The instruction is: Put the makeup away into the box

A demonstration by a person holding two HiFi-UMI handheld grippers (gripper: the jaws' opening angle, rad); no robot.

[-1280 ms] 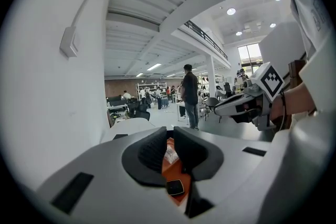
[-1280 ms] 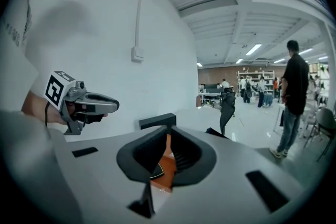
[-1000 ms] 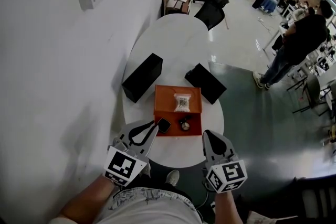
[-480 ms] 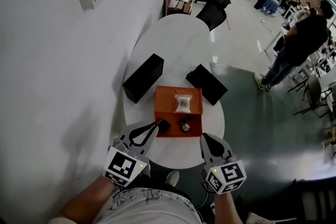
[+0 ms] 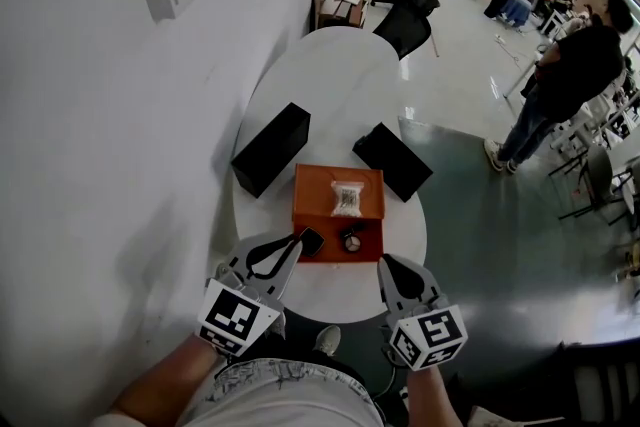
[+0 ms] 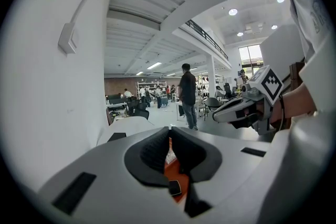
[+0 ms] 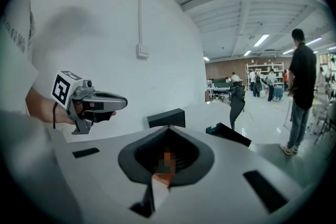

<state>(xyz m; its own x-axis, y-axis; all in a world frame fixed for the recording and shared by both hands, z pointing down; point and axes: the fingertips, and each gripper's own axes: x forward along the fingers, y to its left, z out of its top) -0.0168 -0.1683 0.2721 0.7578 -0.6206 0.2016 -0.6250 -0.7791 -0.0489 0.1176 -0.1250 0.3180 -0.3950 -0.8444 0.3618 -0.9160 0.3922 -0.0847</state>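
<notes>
While both tongs sit closed at the near edge of the table (image 5: 330,75), the job looks close to done.

- Two long black cases: one (image 5: 270,147) toward the left edge, one (image 5: 392,158) toward the right edge, both beyond the box. Neither is touched.
- Orange box (image 5: 300,205): open, mid-table by the near edge.
- Left tongs (image 5: 296,236): jaws together, nothing seen pinched, tips at the box's near-left corner.
- Right tongs (image 5: 384,262): jaws together, empty, just short of the box's near-right corner.
- Clear packet (image 5: 347,197): in the far half of the box.
- Small round piece (image 5: 351,239): inside, by the near wall.
- Black compact (image 5: 312,239): at the near-left corner, right against the left tips. Contact cannot be told.

Judgement: the step in hand is seating the compact. Next, check that it lies fully inside the wall. If not, nudge it inward with the closed left tips, gently so the box does not slide.
</notes>
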